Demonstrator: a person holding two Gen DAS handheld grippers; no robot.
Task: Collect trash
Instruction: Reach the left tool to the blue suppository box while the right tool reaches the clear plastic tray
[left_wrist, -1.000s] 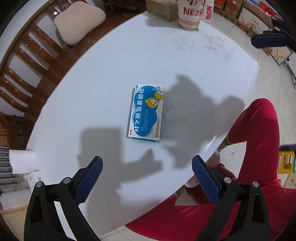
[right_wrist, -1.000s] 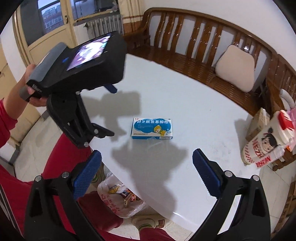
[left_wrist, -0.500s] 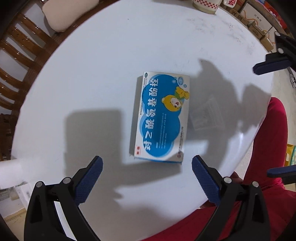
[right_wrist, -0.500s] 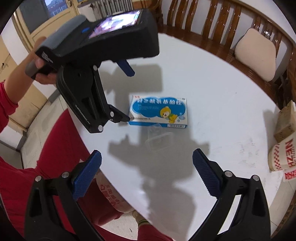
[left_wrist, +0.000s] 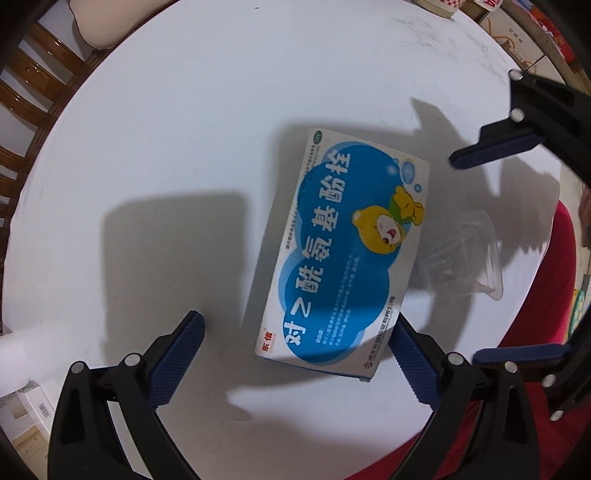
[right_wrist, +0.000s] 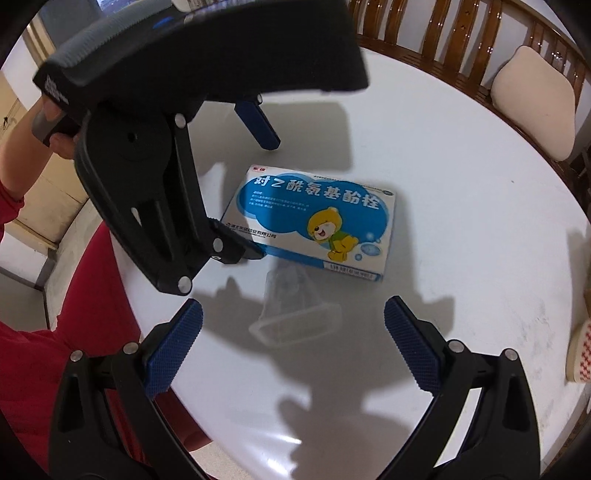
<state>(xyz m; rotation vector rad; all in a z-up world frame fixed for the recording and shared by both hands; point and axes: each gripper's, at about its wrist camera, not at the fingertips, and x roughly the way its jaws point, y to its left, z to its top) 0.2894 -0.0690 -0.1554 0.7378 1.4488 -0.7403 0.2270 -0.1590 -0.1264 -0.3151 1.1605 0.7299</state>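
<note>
Closer now, left gripper (left_wrist: 293, 360) spread wide around medicine box (left_wrist: 343, 254) end.

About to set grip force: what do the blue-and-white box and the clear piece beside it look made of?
The blue-and-white rectangular medicine box looks like thin printed cardboard with a slight sheen: crisp folded edges, flat printed faces. The clear thin-walled tray beside it looks like flimsy moulded plastic: see-through, the white table showing through it. Probably easily crushed.
</note>
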